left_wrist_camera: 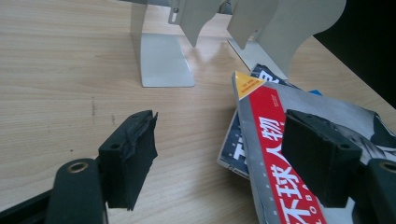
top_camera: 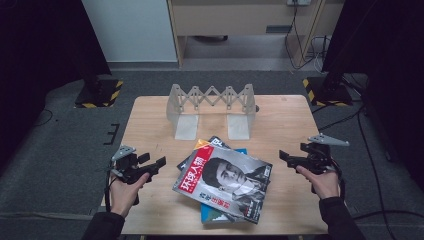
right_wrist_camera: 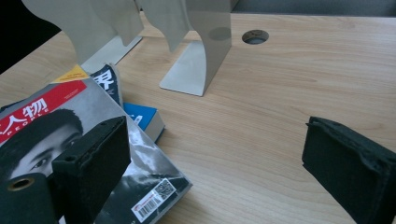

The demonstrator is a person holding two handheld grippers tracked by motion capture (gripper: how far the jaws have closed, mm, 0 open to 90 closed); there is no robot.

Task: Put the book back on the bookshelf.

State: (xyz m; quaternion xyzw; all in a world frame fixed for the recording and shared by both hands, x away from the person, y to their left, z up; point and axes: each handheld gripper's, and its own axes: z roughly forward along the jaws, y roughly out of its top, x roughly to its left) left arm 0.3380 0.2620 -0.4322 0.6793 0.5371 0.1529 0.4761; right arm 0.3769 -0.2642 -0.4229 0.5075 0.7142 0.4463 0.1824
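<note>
A pale wooden table (top_camera: 150, 120) stands on grey carpet, seen from above the person's side. Toward its far edge sits a beige expanding book rack (top_camera: 211, 107), its scissor-link bars spanning two upright ends whose flat feet rest on the wood. Just in front of the rack, near the middle of the tabletop, lies a loose, fanned stack of reading matter: a grey magazine (top_camera: 225, 182) with a red title strip and a black-and-white portrait on its cover lies on top, slightly skewed, over a second dark magazine (top_camera: 216, 141) and a blue book (top_camera: 214, 215) whose corners stick out beneath it. To the left of the stack, the person's left gripper (top_camera: 156, 163) hangs above the table, jaws spread apart with nothing between them; in the left gripper view its right-hand jaw stands in front of the top magazine's red strip. To the right of the stack, well apart from it, the right gripper (top_camera: 284, 156) is likewise held wide and empty, pointing in toward the magazines. A round cable hole (right_wrist_camera: 255, 36) marks the wood beside the rack.
</note>
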